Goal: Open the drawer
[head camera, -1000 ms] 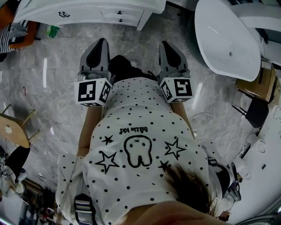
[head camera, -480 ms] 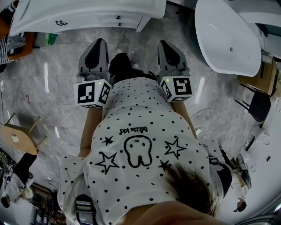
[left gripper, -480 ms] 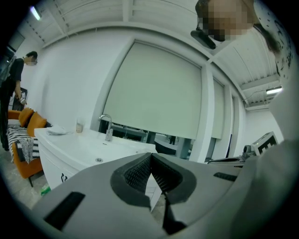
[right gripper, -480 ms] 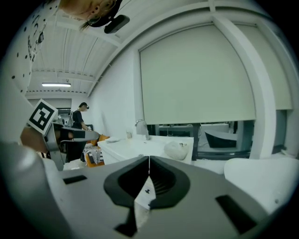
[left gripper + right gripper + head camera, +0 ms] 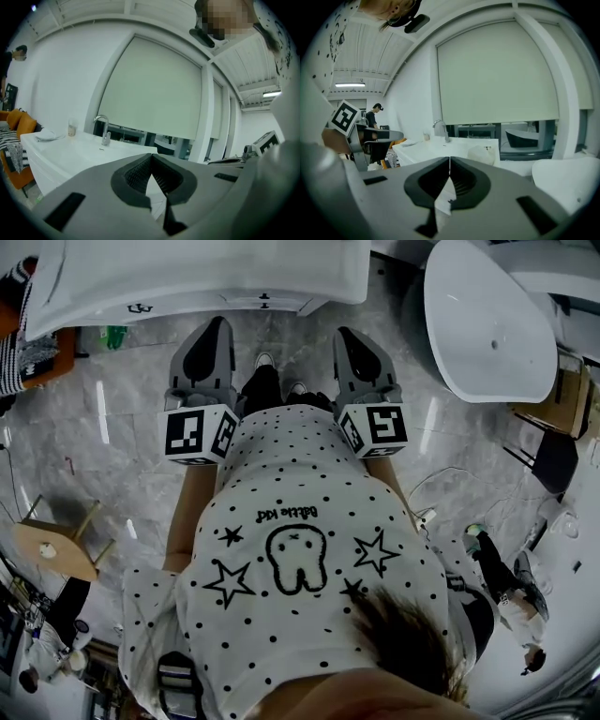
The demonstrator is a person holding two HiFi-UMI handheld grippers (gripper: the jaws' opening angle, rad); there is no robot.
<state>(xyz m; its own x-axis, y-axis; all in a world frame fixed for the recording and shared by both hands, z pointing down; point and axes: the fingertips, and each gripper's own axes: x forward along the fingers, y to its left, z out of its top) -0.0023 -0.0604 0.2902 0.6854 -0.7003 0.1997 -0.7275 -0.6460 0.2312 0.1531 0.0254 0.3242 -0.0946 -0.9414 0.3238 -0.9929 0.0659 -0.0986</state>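
Beyond left gripper (image 5: 216,332), right gripper (image 5: 351,337), white vanity (image 5: 187,273), drawer (image 5: 264,302) closed

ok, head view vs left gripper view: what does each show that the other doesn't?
Head view only: the dark drawer handles on the vanity front, the white tub and the wooden stool.
Left gripper view only: the faucet, the window blind, and that the left gripper has its jaws together with nothing between them.
Both: the vanity and the left gripper.

Head view looks down; both gripper views face the vanity (image 5: 75,147).
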